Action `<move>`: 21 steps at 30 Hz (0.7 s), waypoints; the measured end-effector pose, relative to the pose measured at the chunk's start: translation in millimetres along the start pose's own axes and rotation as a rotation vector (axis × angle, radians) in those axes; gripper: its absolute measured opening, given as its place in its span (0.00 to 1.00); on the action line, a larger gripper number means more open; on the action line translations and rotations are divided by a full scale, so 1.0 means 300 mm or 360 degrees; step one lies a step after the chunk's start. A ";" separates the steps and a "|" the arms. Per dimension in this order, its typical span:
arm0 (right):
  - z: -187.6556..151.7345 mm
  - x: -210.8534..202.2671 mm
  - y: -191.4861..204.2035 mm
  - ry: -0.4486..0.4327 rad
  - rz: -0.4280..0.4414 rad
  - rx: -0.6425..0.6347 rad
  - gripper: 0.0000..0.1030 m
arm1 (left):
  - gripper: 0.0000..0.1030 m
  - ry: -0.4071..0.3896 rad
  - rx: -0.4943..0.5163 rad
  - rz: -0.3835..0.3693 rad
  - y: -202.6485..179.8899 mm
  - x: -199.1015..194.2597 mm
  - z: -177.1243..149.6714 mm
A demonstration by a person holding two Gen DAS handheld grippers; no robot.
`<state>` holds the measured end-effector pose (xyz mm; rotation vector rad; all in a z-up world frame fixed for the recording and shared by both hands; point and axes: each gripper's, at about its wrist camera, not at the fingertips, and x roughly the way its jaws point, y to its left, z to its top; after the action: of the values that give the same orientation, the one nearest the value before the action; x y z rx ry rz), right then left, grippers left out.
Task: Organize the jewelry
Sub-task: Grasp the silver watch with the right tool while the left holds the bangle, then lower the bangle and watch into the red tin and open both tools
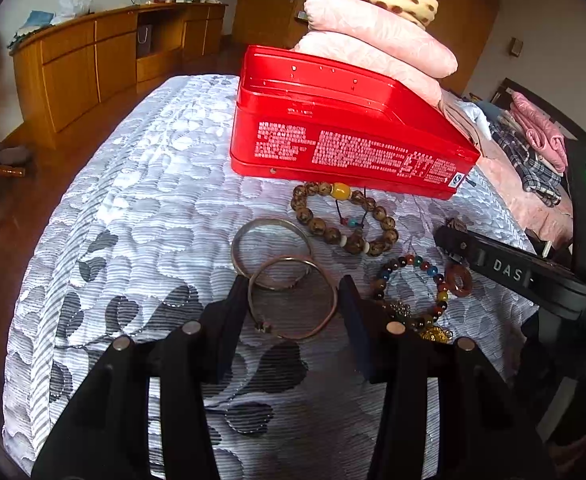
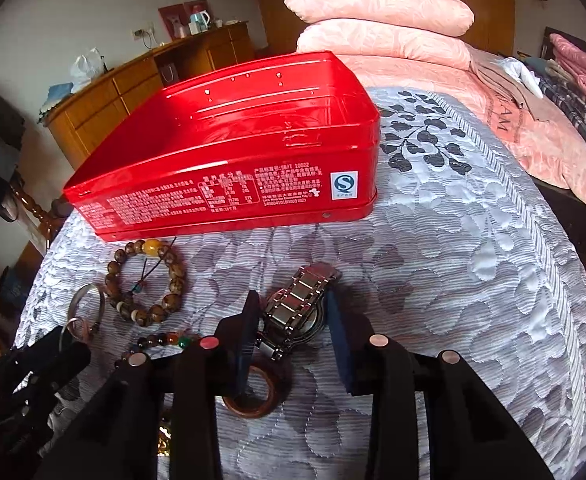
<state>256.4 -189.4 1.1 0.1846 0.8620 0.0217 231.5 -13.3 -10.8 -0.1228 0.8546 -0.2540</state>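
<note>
Bed [image 2: 473, 264], quilted grey-and-white cover, carrying all items.

1. Red tin [image 2: 229, 152], open, no lid seen, set back from the bed's near edge; presumably the destination.
2. Wooden bead bracelet [image 1: 343, 218] with amber bead, just in front of the tin.
3. Two metal bangles [image 1: 271, 254], overlapping, toward the near edge. Left hand-held gripper [image 1: 293, 306]: fingers bracket the nearer bangle and appear to press its rim.
4. Multicoloured bead bracelet [image 1: 413, 288], reddish ring [image 1: 459, 280] and a gold-coloured piece beside the bangles.
5. Steel wristwatch [image 2: 299, 308], right of the beads. Right hand-held gripper [image 2: 293, 330]: jaws narrowed on the watch case, apparently clamped.

Risks, judged: the thin round bangle may spring out of flat pads; its overlapping twin may drag along. The watch's loose band may swing or snag the ring lying under the right gripper. The two grippers work close together and may collide.
</note>
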 end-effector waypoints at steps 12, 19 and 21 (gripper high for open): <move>0.031 -0.134 -0.062 -0.0164 0.0091 0.0016 0.32 | 0.44 -0.0165 0.0034 -0.0010 -0.031 -0.090 0.064; 0.068 -0.181 -0.078 -0.0215 0.0176 0.0036 0.32 | 0.44 -0.0238 0.0038 -0.0054 -0.062 -0.125 0.121; 0.089 -0.205 -0.075 -0.0251 0.0188 0.0024 0.32 | 0.44 -0.0270 0.0042 -0.0064 -0.071 -0.134 0.148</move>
<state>235.3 -221.2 60.5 0.2479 0.6932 0.1098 236.2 -22.7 51.9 -0.1350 0.6807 -0.2881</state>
